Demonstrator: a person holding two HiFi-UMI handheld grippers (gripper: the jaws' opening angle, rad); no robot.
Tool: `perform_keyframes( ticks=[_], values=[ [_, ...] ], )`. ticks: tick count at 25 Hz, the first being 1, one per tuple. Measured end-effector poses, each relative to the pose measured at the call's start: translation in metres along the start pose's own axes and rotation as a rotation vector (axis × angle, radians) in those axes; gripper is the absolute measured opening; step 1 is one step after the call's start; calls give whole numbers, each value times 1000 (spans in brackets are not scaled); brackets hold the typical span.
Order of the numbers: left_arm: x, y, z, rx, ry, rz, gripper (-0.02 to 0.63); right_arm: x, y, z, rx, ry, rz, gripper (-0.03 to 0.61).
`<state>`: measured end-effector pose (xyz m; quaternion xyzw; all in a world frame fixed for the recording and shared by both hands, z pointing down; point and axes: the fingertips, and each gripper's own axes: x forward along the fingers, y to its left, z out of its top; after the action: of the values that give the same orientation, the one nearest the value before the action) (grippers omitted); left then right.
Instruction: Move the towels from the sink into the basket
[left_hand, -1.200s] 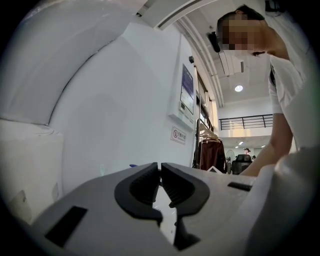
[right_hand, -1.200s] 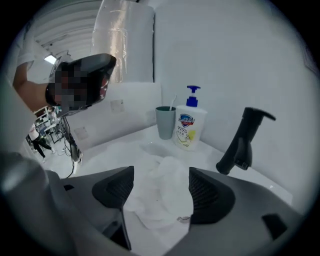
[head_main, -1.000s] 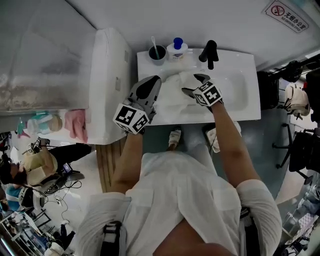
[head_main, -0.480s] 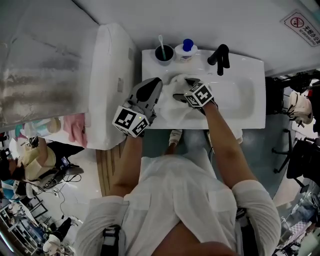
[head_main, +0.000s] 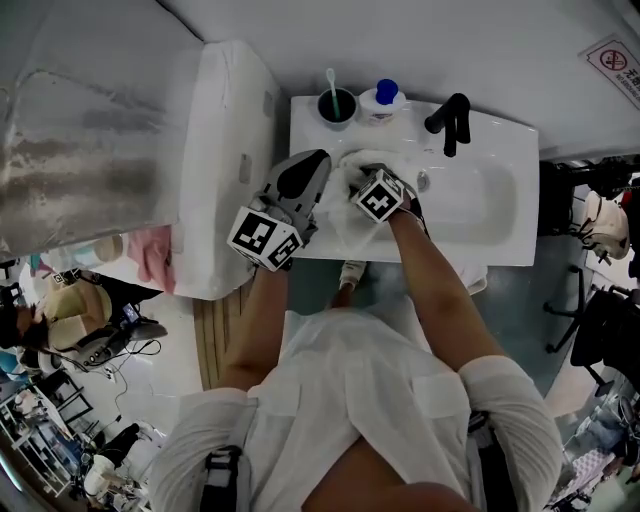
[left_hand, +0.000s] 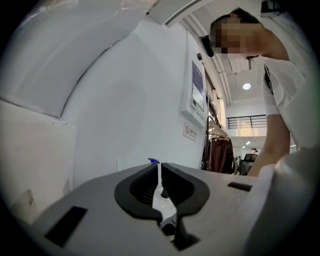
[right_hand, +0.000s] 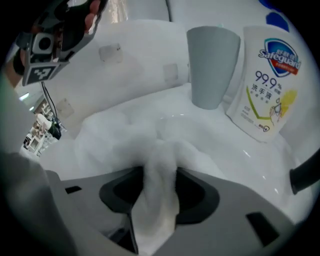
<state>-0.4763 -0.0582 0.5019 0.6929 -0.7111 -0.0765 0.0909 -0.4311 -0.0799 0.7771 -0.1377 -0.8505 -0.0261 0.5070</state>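
Observation:
A crumpled white towel (head_main: 345, 215) lies in the left part of the white sink (head_main: 500, 240). My right gripper (head_main: 352, 178) reaches down into it. In the right gripper view its jaws are closing, and the pads of the right gripper (right_hand: 160, 192) pinch a raised fold of the white towel (right_hand: 160, 160). My left gripper (head_main: 316, 160) hovers over the sink's left edge, just left of the towel. In the left gripper view the left gripper (left_hand: 160, 180) is shut with nothing in it and points up at the wall. No basket is in view.
At the back of the sink stand a grey cup (head_main: 336, 103) with a toothbrush, a hand-soap bottle (head_main: 384, 98) and a black tap (head_main: 452, 115). A tall white appliance (head_main: 225, 150) adjoins the sink's left side. The cup (right_hand: 211, 65) and bottle (right_hand: 267, 85) stand just beyond the towel.
My right gripper has shifted left across the basin and its jaws have come together on a fold of the towel. The left gripper has held its place.

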Motion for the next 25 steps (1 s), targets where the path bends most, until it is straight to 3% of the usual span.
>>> perform_keyframes(
  ticks=[1,6,15,25],
  values=[
    [-1,1,-1,0,1,2,26,3,-1,-2,-13,14,-17,189],
    [-4,5,-1,12,4,4,26,-4,-2,-1,-26,2,-71,101],
    [21,-19,19,25,-35,-58,26,-94,-8,-2,24,-220,-261,83],
    [58,-95,50,70,-64,-171,26,-221,0,-22,39,-433,-446,81]
  ],
)
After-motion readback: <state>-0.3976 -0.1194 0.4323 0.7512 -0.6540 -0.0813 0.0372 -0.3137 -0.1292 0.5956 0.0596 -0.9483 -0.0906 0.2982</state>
